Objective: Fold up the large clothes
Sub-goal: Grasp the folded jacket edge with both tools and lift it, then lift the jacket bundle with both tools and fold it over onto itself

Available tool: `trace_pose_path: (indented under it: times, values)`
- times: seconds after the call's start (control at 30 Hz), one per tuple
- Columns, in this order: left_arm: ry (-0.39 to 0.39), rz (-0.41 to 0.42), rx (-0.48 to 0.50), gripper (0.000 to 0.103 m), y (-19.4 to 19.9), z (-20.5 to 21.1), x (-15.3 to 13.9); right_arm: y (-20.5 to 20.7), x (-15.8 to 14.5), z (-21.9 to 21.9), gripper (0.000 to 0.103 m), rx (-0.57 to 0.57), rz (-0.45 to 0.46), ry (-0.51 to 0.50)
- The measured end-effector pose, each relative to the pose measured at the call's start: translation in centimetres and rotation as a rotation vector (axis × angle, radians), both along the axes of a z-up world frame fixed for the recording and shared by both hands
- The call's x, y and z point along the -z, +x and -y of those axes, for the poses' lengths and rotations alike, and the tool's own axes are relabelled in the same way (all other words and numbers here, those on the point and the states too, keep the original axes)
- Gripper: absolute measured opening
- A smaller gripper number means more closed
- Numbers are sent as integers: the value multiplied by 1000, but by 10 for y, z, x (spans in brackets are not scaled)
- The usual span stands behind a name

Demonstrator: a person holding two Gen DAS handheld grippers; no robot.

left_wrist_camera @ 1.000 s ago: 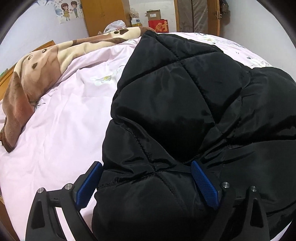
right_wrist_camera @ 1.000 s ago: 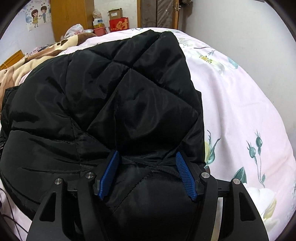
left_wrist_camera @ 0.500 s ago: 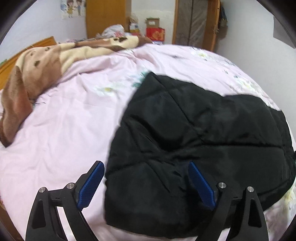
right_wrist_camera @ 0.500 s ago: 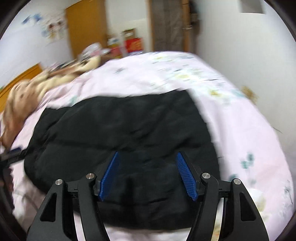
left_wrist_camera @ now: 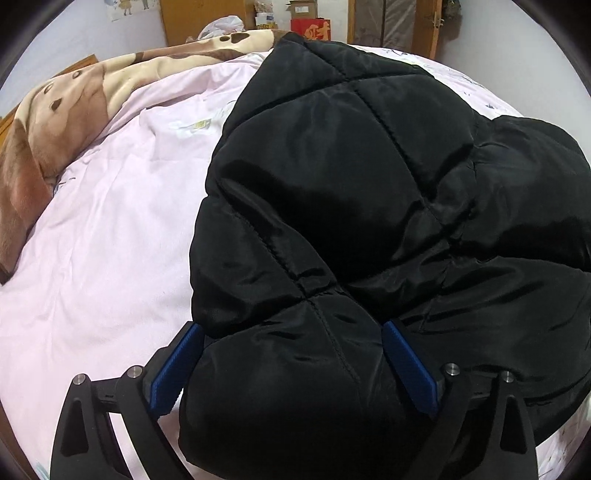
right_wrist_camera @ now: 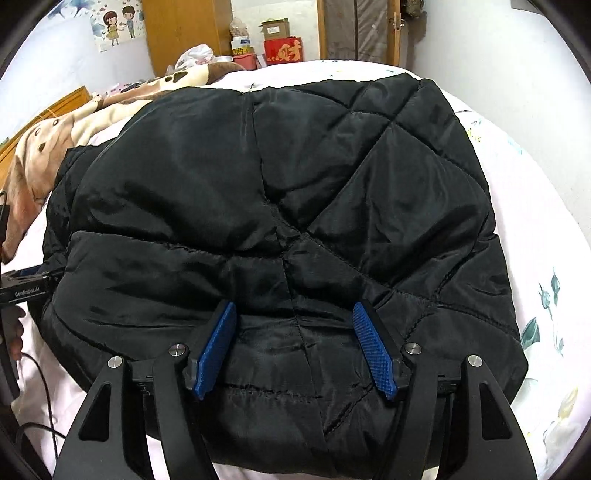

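A big black puffy jacket (left_wrist_camera: 351, 206) is lying in a folded heap on the bed (left_wrist_camera: 96, 236), which is wearing a pink sheet. The jacket is sitting close to the bed's near edge and is reaching back toward the far edge.

The left gripper (left_wrist_camera: 291, 365) is sitting at the near left corner of the jacket. Its two blue fingers (left_wrist_camera: 173, 373) are standing wide apart, with a fat fold of jacket bulging up between them. The cloth is touching both pads, but the fingers are not squeezing it flat.

The right gripper (right_wrist_camera: 297, 349) is sitting at the jacket's near edge too, more to the right side. Its blue fingers (right_wrist_camera: 373, 350) are also standing apart, with jacket lying between them.

A brown and cream blanket (left_wrist_camera: 55, 122) with paw prints is bunching along the left edge of the bed. A red box (right_wrist_camera: 283, 50) is standing past the far edge, by a wooden door (right_wrist_camera: 186, 31).
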State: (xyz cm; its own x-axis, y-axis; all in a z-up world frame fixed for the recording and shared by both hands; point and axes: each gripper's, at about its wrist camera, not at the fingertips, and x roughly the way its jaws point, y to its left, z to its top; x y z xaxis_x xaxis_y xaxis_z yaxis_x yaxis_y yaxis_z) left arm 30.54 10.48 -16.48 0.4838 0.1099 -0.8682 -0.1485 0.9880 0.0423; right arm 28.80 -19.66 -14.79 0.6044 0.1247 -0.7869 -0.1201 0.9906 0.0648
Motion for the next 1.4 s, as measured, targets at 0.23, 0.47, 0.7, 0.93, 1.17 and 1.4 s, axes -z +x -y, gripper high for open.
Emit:
trace_pose_path:
  times: [0.23,0.47,0.7,0.93,1.17,1.4]
  values:
    - [-25,7,24,98,-6,-15,-20,-3,-22,9,65,-15,-21,29]
    - [-142,13,54,98,-6,-47,-42,-19,-49,31,67,14,13,59]
    - [-258,-39,84,97,21,-93,-48,-23,-58,82,74,104,1,74]
    - [-403,-151,138,97,51,-124,-28,-10,-46,124,77,128,-98,163]
    - [-505,-227,250,98,84,-136,-6,19,-21,138,79,92,-188,279]
    - [-607,-293,289,103,109,-144,18,44,6,153,95,69,-270,415]
